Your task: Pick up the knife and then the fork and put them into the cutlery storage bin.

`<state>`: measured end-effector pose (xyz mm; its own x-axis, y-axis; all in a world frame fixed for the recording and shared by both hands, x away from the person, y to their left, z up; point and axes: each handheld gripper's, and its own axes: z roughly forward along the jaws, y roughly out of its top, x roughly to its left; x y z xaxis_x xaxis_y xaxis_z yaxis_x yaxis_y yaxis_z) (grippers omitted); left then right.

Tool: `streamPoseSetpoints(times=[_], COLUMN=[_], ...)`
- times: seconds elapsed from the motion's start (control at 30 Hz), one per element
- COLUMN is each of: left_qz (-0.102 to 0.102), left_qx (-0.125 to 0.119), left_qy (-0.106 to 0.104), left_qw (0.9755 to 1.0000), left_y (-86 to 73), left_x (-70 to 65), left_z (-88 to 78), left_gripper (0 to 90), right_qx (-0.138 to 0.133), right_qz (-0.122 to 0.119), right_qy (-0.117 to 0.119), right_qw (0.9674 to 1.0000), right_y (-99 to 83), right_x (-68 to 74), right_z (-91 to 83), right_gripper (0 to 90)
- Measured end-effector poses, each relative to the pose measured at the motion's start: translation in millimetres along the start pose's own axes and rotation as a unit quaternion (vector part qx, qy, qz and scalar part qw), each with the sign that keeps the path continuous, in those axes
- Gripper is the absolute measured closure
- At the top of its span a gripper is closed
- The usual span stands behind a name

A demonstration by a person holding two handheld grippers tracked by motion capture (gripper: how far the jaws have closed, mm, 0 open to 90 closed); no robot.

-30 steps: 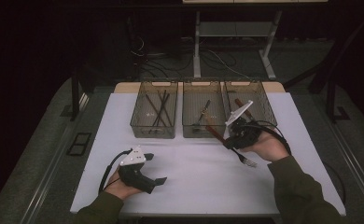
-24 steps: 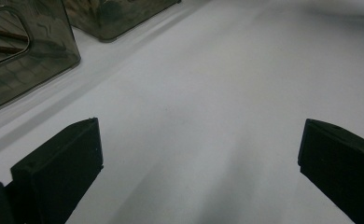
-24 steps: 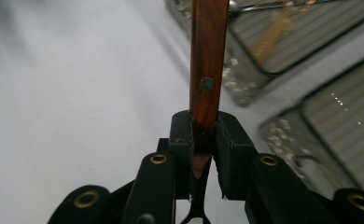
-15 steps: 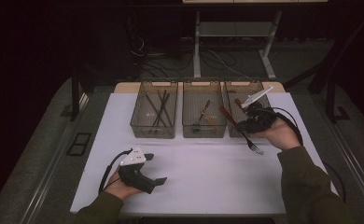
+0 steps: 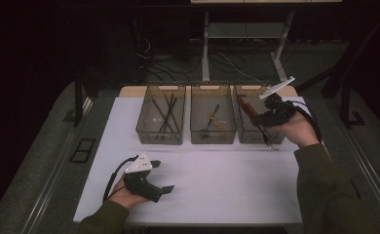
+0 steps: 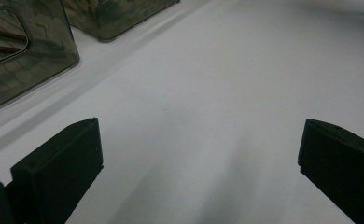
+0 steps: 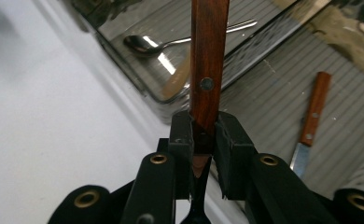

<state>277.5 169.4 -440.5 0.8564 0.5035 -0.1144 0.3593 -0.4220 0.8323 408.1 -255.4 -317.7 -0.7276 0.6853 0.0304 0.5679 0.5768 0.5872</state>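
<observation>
My right gripper is shut on a fork, and its pads clamp the fork's red-brown wooden handle. It hangs over the right-hand one of three clear bins, with the handle pointing back-left and the tines toward the person. My left gripper rests on the white table at the front left. It is open, with bare table between its pads.
The left bin holds several dark sticks, and the middle bin holds cutlery. The right gripper view shows a spoon in one bin and a wood-handled knife in the bin beside it.
My right hand has carried the fork right, up and toward the back, from in front of the bins to over the right bin. The left gripper has kept still.
</observation>
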Motion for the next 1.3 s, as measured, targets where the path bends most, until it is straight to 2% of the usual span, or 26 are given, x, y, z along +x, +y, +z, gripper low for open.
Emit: streamPoseSetpoints(times=[0.5,0.63,1.03,1.17,1.3], left_qz=[-0.001,-0.001,0.0,-0.001,0.001], left_qx=[-0.003,-0.005,-0.01,-0.011,-0.01], left_qy=[0.0,-0.001,-0.005,-0.007,-0.007], left_qw=[1.0,1.0,0.9999,0.9999,0.9999], left_y=[-0.1,0.0,0.3,0.2,0.3], left_x=[0.3,-0.1,0.4,0.1,0.1], left_z=[-0.2,-0.3,-1.2,-0.8,-0.9], left_gripper=[0.0,0.0,0.0,0.0,0.0], right_qx=[-0.02,-0.023,-0.037,-0.041,-0.042], right_qz=[0.032,0.035,0.069,0.072,0.085], right_qy=[-0.035,-0.053,-0.091,-0.093,-0.089], right_qw=[0.9987,0.9977,0.9928,0.9922,0.9915], right_y=[16.0,21.3,18.1,15.0,8.4], right_x=[-37.1,-45.2,-80.4,-85.2,-88.2], right_z=[-14.0,-13.1,6.1,16.0,27.6], right_gripper=[77.6,77.6,77.6,77.6,77.6])
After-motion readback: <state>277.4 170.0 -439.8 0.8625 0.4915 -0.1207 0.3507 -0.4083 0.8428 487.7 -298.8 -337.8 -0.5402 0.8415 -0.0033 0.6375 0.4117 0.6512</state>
